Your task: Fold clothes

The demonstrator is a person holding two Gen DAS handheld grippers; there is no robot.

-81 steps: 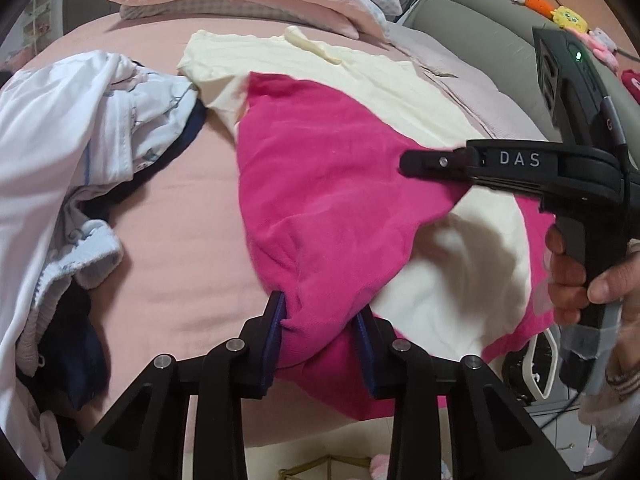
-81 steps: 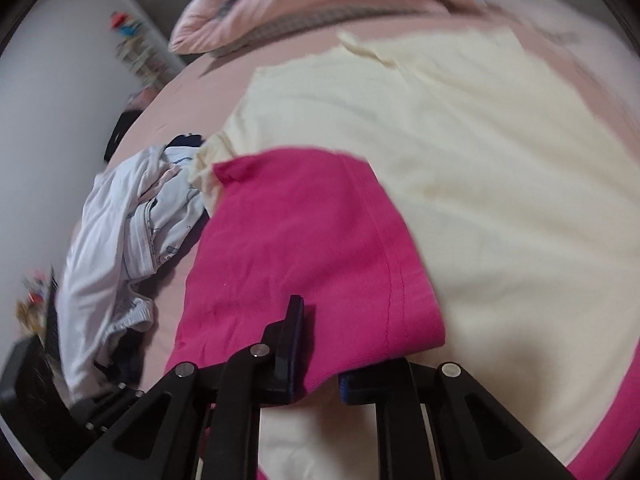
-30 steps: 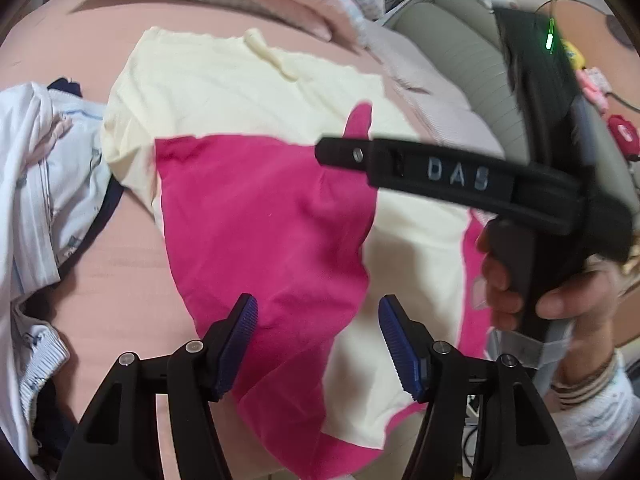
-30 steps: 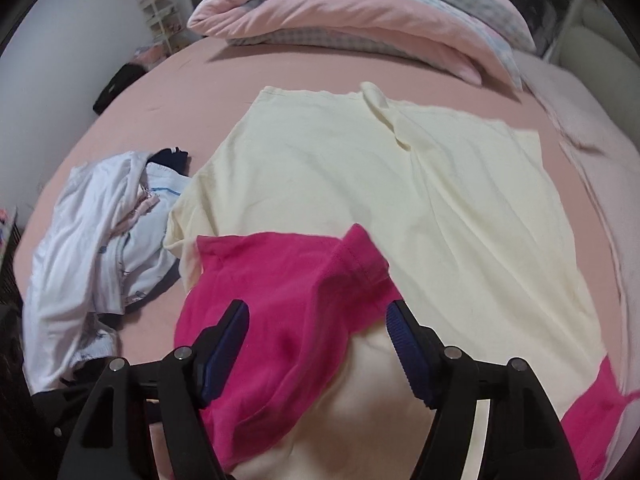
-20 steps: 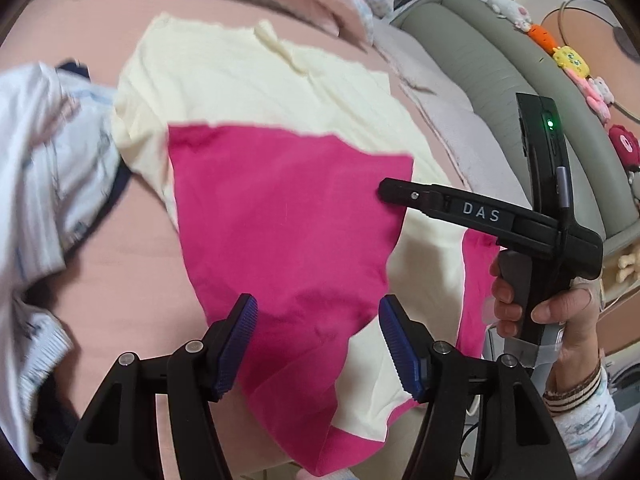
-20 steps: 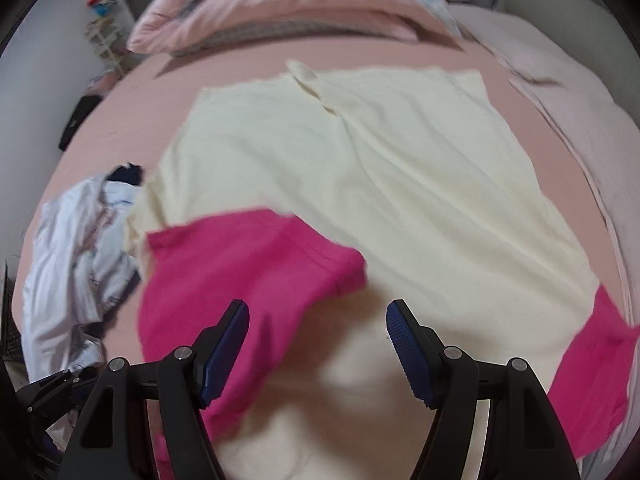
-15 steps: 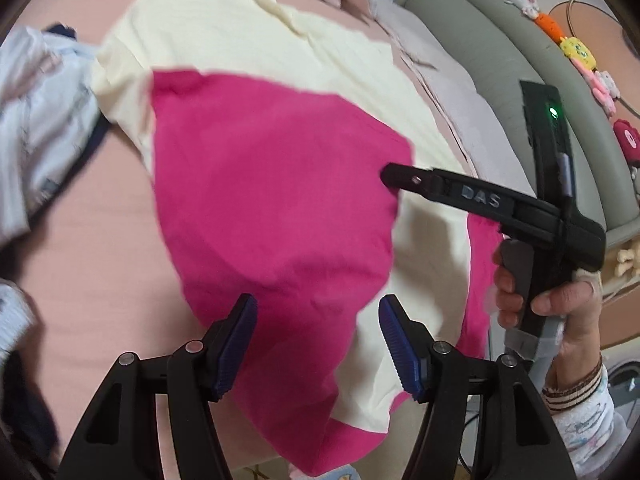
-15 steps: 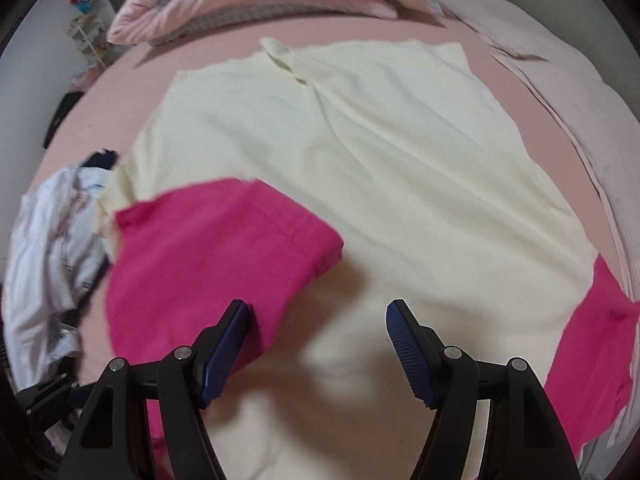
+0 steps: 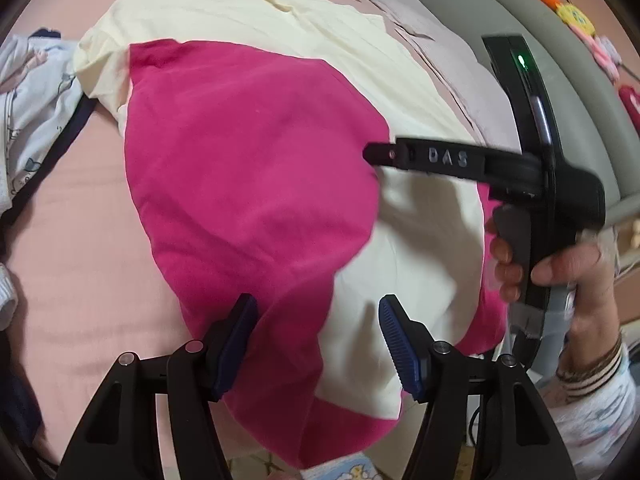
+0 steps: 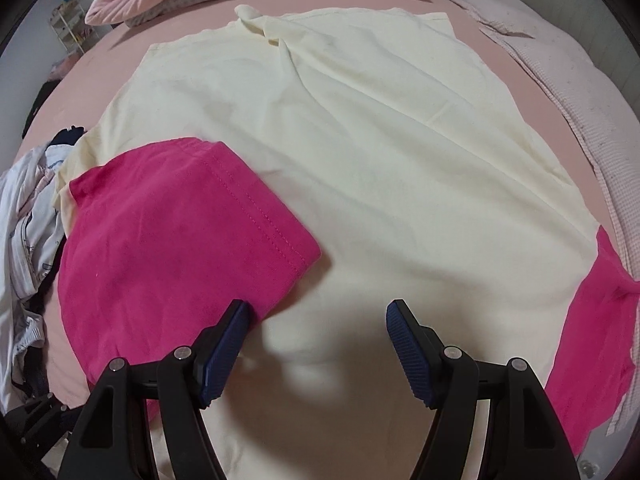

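Pink bed sheet fills the background. Both grippers hover with fingers wide apart and empty: the left gripper over the folded magenta sleeve, the right gripper over the cream shirt spread flat on the bed.

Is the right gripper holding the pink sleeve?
No. The right gripper is open, and the pink sleeve lies flat on the cream shirt beside it.

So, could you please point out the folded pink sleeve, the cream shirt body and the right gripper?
folded pink sleeve [image 10: 168,240], right wrist view, middle of the flap.
cream shirt body [image 10: 360,140], right wrist view, open middle.
right gripper [image 10: 316,344], right wrist view, midway between fingertips.
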